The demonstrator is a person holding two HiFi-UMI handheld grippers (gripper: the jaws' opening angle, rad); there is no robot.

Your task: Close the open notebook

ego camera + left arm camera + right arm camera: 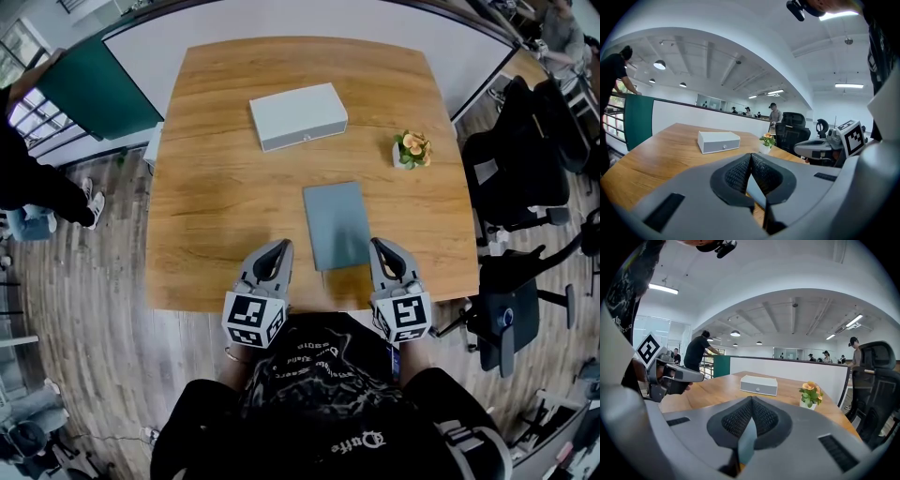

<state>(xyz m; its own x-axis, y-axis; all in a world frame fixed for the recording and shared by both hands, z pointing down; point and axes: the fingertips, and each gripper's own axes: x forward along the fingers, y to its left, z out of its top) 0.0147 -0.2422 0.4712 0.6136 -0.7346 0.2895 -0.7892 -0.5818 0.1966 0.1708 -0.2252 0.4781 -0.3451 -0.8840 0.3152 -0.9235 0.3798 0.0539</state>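
A grey-blue notebook point(336, 223) lies shut and flat on the wooden table point(216, 216), near its front edge. My left gripper point(281, 246) hovers just left of the notebook's near corner, and my right gripper point(379, 246) just right of it. Both are shut, with nothing between the pads. In the left gripper view the jaws point(751, 154) meet at their tips, and a strip of the notebook point(757, 190) shows through the gap below them. The right gripper view shows the same: tips point(751, 398) together, with a sliver of notebook point(747, 441) beneath.
A white box point(298, 115) sits farther back on the table, and a small potted plant point(412, 149) stands at the right. Black office chairs point(525, 159) crowd the table's right side. A person point(37, 187) stands at the far left by a green panel.
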